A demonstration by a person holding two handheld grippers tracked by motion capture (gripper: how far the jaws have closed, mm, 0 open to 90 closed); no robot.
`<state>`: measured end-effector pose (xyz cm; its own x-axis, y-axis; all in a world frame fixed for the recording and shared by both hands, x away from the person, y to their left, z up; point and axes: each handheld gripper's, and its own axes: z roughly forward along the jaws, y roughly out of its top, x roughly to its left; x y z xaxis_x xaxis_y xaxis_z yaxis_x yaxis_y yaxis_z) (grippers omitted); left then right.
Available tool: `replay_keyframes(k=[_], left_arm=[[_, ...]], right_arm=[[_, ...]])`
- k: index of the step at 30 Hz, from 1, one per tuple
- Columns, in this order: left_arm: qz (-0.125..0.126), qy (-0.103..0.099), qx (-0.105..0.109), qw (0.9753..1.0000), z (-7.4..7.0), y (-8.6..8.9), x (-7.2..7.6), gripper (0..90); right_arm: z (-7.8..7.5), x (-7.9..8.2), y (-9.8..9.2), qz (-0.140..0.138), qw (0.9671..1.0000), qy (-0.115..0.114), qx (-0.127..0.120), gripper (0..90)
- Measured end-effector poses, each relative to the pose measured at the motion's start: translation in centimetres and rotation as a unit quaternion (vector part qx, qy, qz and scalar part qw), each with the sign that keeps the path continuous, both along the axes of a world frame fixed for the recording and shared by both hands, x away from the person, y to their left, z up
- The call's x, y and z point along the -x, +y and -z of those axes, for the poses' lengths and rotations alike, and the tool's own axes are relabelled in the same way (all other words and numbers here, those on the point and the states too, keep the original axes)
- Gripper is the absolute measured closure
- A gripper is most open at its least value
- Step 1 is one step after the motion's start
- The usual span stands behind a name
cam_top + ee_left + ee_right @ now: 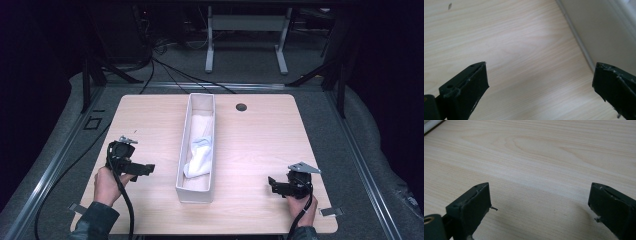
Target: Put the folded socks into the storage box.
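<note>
My left gripper (146, 170) and right gripper (272, 184) hover with jaws spread, empty. The socks (200, 152) already lie inside the box (194, 192); I judge little remains.

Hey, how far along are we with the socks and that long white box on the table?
Looks done: white socks lie inside the long white box. In hand: nothing; the left gripper and right gripper sit open on either side of the box, jaws wide apart over bare table. Left: no loose socks show on the table, so perhaps nothing.
</note>
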<state>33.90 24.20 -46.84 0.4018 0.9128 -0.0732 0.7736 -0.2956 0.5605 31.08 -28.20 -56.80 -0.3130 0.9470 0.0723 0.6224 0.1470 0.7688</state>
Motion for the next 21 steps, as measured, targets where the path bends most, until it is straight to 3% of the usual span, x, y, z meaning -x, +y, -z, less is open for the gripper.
replay_keyframes(k=[5,7,10,11,17,21], left_arm=[[-0.012,-0.001,0.003,0.9999,2.2,1.2,0.5,0.4],[-0.019,-0.001,0.000,0.9998,4.0,2.0,1.0,0.2],[-0.023,-0.001,0.000,0.9997,5.1,2.6,1.4,0.2],[-0.025,-0.003,0.000,0.9997,6.1,3.0,1.6,0.1],[-0.038,-0.012,0.012,0.9991,8.2,3.7,2.0,0.1],[-0.046,-0.024,0.005,0.9986,8.9,3.8,2.2,0.0]], right_arm=[[0.0,0.0,0.1,0.001,1.0000,0.001,0.004,4.0],[0.0,0.0,0.1,-0.003,1.0000,0.005,0.004,4.1],[0.0,0.0,0.1,-0.003,1.0000,0.004,0.004,4.1],[0.0,0.0,0.1,-0.003,1.0000,0.004,0.006,4.1],[0.0,-0.1,0.2,-0.005,0.9999,0.006,0.010,4.1],[0.0,-0.1,0.2,-0.005,0.9999,0.006,0.011,4.1]])
